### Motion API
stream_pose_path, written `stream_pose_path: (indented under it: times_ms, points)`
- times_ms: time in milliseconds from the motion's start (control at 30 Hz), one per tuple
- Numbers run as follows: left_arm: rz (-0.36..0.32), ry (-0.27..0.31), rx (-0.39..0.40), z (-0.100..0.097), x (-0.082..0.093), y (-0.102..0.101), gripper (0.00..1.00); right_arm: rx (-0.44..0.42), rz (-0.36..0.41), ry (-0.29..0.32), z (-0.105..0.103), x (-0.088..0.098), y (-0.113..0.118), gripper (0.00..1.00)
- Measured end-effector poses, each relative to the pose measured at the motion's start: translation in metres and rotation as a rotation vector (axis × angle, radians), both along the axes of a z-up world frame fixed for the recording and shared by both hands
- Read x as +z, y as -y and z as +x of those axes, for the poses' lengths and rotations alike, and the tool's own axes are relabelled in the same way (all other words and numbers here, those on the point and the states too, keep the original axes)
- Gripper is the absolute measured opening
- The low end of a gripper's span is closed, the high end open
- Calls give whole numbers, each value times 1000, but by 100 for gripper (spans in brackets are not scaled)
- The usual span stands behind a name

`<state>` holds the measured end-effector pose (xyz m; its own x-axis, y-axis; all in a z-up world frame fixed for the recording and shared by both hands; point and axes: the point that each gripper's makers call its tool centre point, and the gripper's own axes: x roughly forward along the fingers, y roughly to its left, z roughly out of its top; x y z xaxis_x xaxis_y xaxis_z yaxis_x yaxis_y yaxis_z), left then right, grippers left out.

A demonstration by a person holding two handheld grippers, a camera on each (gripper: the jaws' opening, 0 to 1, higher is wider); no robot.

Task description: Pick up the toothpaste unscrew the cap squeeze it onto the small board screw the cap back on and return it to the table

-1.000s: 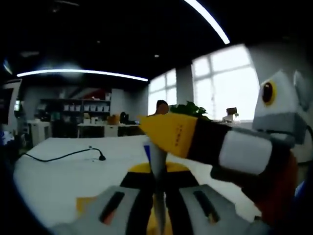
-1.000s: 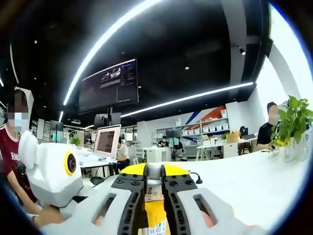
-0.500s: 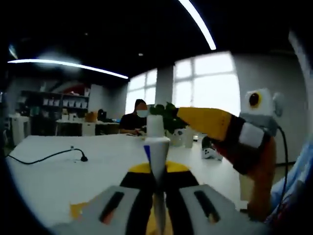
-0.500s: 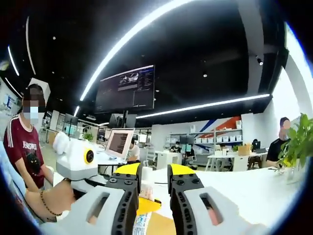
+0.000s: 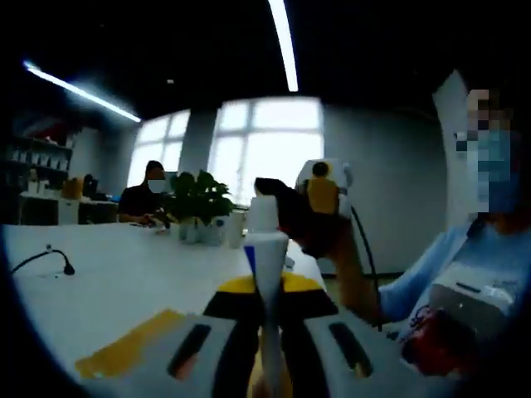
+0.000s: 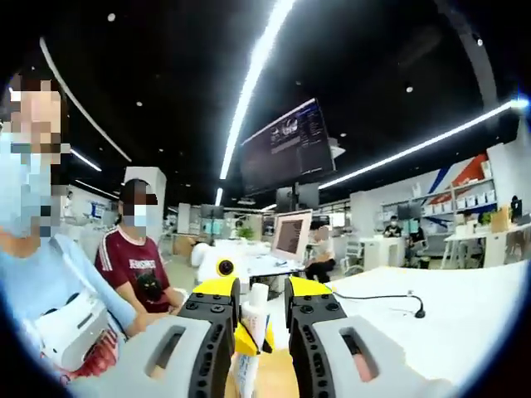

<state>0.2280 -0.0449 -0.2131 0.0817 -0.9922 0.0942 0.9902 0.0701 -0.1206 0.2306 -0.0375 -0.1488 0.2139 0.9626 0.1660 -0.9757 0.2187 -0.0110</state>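
Note:
The toothpaste tube (image 5: 265, 257) stands upright, white with a blue mark, its white cap (image 5: 263, 214) on top. My left gripper (image 5: 267, 292) is shut on the tube's lower body. Farther off and slightly right, a hand holds my right gripper (image 5: 290, 207), apart from the cap. In the right gripper view, the right gripper (image 6: 253, 286) is open, and the tube (image 6: 257, 303) shows beyond the gap between its jaws, held by the left gripper's yellow tips (image 6: 246, 340). The small yellow board (image 5: 124, 352) lies flat on the white table (image 5: 108, 290), low left.
A potted plant (image 5: 195, 203) and a black cable (image 5: 41, 257) sit on the table. A person in light blue (image 5: 465, 274) is close on the right. Other people (image 6: 137, 265), a laptop (image 6: 290, 236) and desks stand behind.
The right gripper, shut around the cap a second ago, has opened and drawn back from the tube. Both views have swung round; the left gripper keeps its hold.

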Motion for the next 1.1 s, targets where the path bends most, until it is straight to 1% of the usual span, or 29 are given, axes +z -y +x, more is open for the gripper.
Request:
stream_pose_path:
  times_ms: [33, 67, 100, 167, 200, 267, 367, 467, 533, 700, 800, 833, 867, 900, 933, 1000, 1033, 1100]
  points:
    - [-3, -17, -32, -4, 0, 1, 6, 54, 6, -24, -4, -2, -1, 22]
    - [-12, -15, -38, -4, 1, 2, 5, 83, 7, -44, -7, -5, -3, 22]
    - [-14, -9, -48, -5, 2, 3, 5, 117, 6, -46, -8, -7, -5, 23]
    - [-2, -13, -80, -9, 1, 7, 5, 123, 13, -53, -5, -10, -6, 23]
    - [15, -5, -89, -12, 0, 10, 5, 126, 13, -57, -4, -11, -7, 23]
    - [29, 14, -93, -15, 0, 13, 5, 156, 6, -83, -5, -16, -9, 22]
    - [42, 28, -106, -20, -1, 16, 6, 202, 11, -106, -6, -17, -10, 18]
    - [50, 26, -114, -20, -3, 17, 6, 241, 19, -107, -11, -16, -12, 13]
    - [45, 9, -124, -19, -3, 18, 5, 252, 11, -109, -13, -16, -14, 10]
    - [51, 12, -131, -23, -4, 18, 5, 261, -9, -107, -15, -17, -14, 10]
    - [62, 30, -95, -19, -4, 18, 5, 242, -5, -132, -11, -17, -13, 9]
    - [74, 39, -83, -18, -6, 18, 5, 230, -11, -128, -10, -18, -13, 9]
    - [75, 40, -77, -17, -6, 18, 5, 215, -13, -130, -9, -19, -13, 9]
    - [74, 42, -53, -13, -6, 17, 5, 199, -12, -134, -7, -19, -13, 8]
    - [73, 47, -39, -11, -6, 18, 5, 188, -13, -126, -7, -19, -14, 8]
    - [75, 53, -35, -10, -6, 18, 5, 184, -16, -131, -6, -19, -14, 8]
    - [72, 47, -24, -8, -6, 17, 5, 170, -12, -134, -4, -19, -14, 8]
    - [79, 59, 1, -5, -6, 17, 5, 148, -19, -123, -3, -20, -15, 8]
